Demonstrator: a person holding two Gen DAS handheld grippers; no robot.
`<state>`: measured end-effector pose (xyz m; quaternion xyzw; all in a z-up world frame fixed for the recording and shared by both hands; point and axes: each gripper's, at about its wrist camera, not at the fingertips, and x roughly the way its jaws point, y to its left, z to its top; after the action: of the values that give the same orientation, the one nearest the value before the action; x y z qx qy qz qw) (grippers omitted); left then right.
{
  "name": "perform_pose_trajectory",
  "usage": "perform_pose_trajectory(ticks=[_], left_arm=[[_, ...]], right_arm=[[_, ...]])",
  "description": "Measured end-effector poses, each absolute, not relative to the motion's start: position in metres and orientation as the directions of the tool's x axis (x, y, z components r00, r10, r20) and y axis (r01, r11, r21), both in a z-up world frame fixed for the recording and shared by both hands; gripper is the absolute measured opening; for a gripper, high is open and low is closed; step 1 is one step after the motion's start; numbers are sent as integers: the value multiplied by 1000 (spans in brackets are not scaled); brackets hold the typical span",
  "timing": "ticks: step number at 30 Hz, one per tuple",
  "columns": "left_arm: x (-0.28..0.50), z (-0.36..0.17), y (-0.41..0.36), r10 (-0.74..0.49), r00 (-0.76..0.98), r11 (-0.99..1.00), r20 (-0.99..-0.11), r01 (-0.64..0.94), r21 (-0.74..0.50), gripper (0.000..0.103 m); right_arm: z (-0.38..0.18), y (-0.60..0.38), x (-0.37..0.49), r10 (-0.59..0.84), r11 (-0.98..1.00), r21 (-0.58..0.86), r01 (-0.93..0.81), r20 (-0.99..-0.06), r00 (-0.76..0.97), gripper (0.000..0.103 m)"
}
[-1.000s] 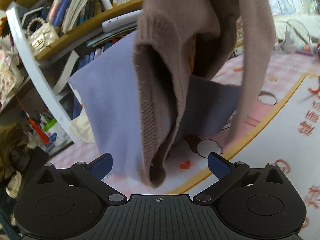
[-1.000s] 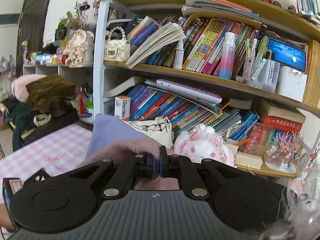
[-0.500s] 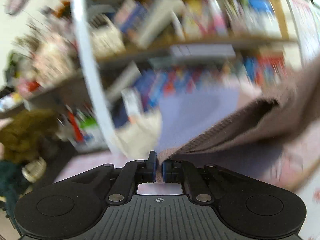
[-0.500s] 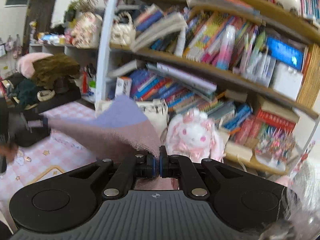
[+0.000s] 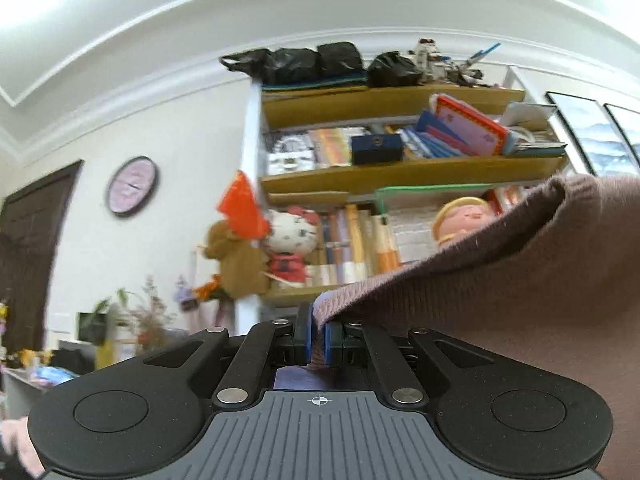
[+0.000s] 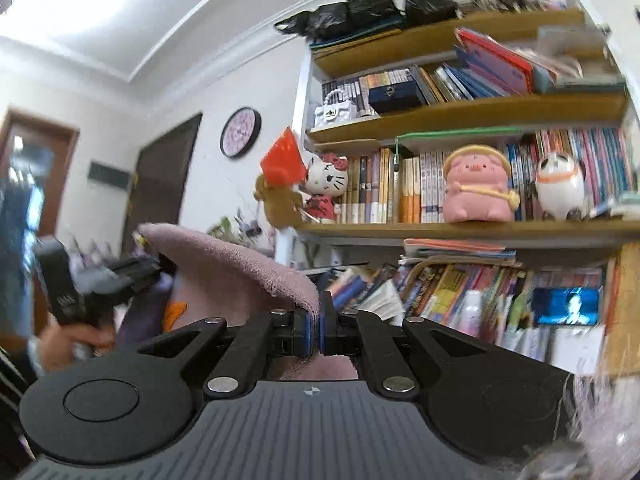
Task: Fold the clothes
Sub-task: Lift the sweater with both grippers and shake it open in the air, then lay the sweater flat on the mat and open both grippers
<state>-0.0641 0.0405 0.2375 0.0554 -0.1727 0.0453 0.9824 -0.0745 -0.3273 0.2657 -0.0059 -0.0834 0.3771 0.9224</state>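
No worktop shows in either view; both cameras tilt up at a room with a white ceiling and stepped moulding, a pale wall carrying a round clock (image 5: 132,186) with a lilac face, a dark door (image 6: 160,184), and a tall bookshelf (image 6: 460,232) crammed with books. Black bags (image 5: 312,62) sit on its top board, and a white cat plush (image 5: 290,242) in a red dress stands at its left end beside a small red flag (image 5: 242,208). The left tool (image 5: 318,336) has its blue pads pinched nearly together on an edge of a mauve-brown knitted sweater (image 5: 500,292), and the right tool (image 6: 320,328) is likewise closed tight on the same garment's edge, which looks pinker there. The sweater is held up in the air between the two tools, its gripped edge running roughly side to side: in the left wrist view it sweeps away to the right and fills the lower right of the picture with a rolled, ribbed border on top, while in the right wrist view it arches leftward from the pads toward the other tool. Only the right wrist view shows that left tool from outside, blurred, with a hand (image 6: 76,340) wrapped around its handle, a patch of orange on the garment's underside, a pink pig figure (image 6: 478,186) and a small lit screen (image 6: 566,306) on the shelves. Only the left wrist view shows framed pictures (image 5: 592,140) on the wall to the right of the bookshelf.
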Motion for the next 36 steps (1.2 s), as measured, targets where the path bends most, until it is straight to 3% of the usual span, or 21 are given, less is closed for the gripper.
perform_pose_trajectory(ticks=[3, 7, 10, 13, 14, 16, 17, 18, 26, 32, 33, 36], left_arm=[[-17, 223, 40, 5, 992, 991, 123, -22, 134, 6], [76, 128, 37, 59, 942, 968, -331, 27, 249, 13], [128, 37, 38, 66, 771, 965, -633, 112, 237, 16], [140, -15, 37, 42, 646, 969, -763, 158, 188, 22], [136, -25, 36, 32, 626, 970, -780, 169, 176, 24], [117, -25, 32, 8, 644, 964, -765, 197, 177, 42], [107, -22, 34, -5, 660, 962, -751, 209, 178, 61], [97, -19, 36, -16, 679, 961, -734, 213, 176, 72], [39, -8, 61, 18, 745, 964, -666, 162, 208, 74], [12, -29, 66, 97, 683, 960, -724, 128, 249, 74], [9, -30, 65, 95, 678, 962, -729, 127, 243, 74], [3, -36, 59, 73, 670, 963, -738, 145, 227, 74]], right_arm=[[250, -335, -44, 698, 715, 8, -699, 35, 715, 5], [169, -319, 37, 619, 767, 78, -637, -355, 701, 5], [90, -303, 90, 499, 818, 81, -569, -593, 632, 5], [39, -288, 120, 399, 837, 4, -547, -688, 606, 5], [29, -286, 127, 387, 836, -12, -549, -697, 604, 5], [22, -285, 139, 356, 852, -27, -523, -703, 615, 5], [21, -283, 146, 340, 857, -37, -513, -708, 619, 5], [19, -281, 154, 329, 861, -43, -507, -714, 619, 5], [-3, -265, 220, 247, 920, -25, -391, -737, 629, 5], [-40, -244, 262, 109, 938, -115, -327, -797, 594, 8], [-44, -242, 262, 95, 934, -137, -329, -794, 601, 9], [-44, -237, 257, 47, 926, -206, -315, -766, 641, 34]])
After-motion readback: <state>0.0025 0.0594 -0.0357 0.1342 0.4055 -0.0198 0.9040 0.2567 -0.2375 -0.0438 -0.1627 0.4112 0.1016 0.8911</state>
